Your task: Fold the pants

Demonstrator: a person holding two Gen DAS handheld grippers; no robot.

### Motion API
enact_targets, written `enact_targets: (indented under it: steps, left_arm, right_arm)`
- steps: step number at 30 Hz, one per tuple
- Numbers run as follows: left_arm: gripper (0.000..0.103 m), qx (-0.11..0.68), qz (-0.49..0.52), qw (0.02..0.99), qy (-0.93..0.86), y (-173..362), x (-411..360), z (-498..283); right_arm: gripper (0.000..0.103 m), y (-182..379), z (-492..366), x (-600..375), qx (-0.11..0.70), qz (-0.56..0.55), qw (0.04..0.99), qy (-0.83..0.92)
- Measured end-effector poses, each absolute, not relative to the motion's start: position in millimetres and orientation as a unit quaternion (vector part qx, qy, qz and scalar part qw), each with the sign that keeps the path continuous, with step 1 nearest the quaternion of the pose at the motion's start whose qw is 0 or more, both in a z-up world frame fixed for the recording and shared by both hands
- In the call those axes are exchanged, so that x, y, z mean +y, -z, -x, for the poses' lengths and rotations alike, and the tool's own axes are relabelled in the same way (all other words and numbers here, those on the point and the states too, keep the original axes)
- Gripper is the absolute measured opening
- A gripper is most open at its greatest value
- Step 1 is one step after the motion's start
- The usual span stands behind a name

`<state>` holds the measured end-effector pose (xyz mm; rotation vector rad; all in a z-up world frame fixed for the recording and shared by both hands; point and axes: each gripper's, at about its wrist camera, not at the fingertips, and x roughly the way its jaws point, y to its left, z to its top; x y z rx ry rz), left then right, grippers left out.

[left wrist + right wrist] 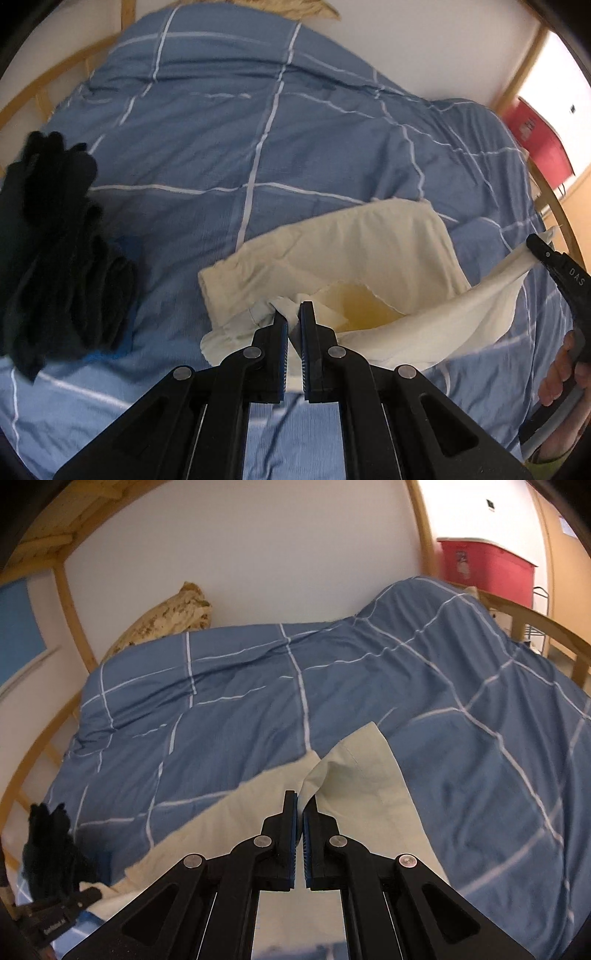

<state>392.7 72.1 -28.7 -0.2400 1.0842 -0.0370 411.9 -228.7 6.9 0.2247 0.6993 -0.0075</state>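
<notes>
— Left wrist view: where are the cream pants point(354, 258)?
— On the blue duvet point(258, 147), one edge pinched in the left gripper point(294, 314).
— And the right gripper point(300, 805)?
— Clamped on another edge, lifted.

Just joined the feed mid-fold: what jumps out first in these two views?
The cream pants lie on the blue checked duvet, pinched at two spots: the left gripper near the waistband, the right gripper on another edge, lifting the cloth. A heap of black clothes sits at the duvet's left side, and a red bin stands beyond the bed's far right corner.
</notes>
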Motion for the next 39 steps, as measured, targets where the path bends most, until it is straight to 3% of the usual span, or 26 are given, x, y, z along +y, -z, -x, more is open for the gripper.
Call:
enact_targets:
  steps: [17,19,22,23,24,26,27,39]
  left_arm:
    - [0.012,0.548,0.101,0.830,0.014,95.3,90.1,-480.6]
    - [0.018,0.546,0.111,0.830,0.013,94.3,93.3,-482.4]
    - [0.038,0.546,0.125,0.828,0.021,88.9,97.1,-482.6]
    - [0.046,0.544,0.125,0.829,0.019,86.0,97.4,-482.6]
    - [0.061,0.537,0.119,0.835,0.010,80.7,97.6,-480.8]
    - [0.079,0.511,0.099,0.854,-0.024,65.5,98.7,-474.9]
    - [0.081,0.500,0.092,0.860,-0.033,59.2,99.3,-472.7]
    - [0.081,0.440,0.005,0.898,0.023,13.8,59.4,-414.2]
  right_arm:
    - [0.003,86.2,-544.9,-190.1,0.405,-0.052,0.913,0.019]
    - [0.003,91.3,-550.3,-186.7,0.404,-0.043,0.914,0.025]
    - [0.004,91.3,-556.5,-186.1,0.403,-0.043,0.914,0.026]
    - [0.008,90.6,-557.8,-186.3,0.404,-0.045,0.913,0.024]
    - [0.020,89.3,-558.2,-187.2,0.406,-0.047,0.912,0.025]
    - [0.040,84.8,-556.8,-189.5,0.401,-0.045,0.914,0.035]
    - [0.045,81.5,-555.1,-190.7,0.396,-0.041,0.916,0.044]
    - [0.051,29.9,-477.3,-206.5,0.379,0.011,0.925,-0.036]
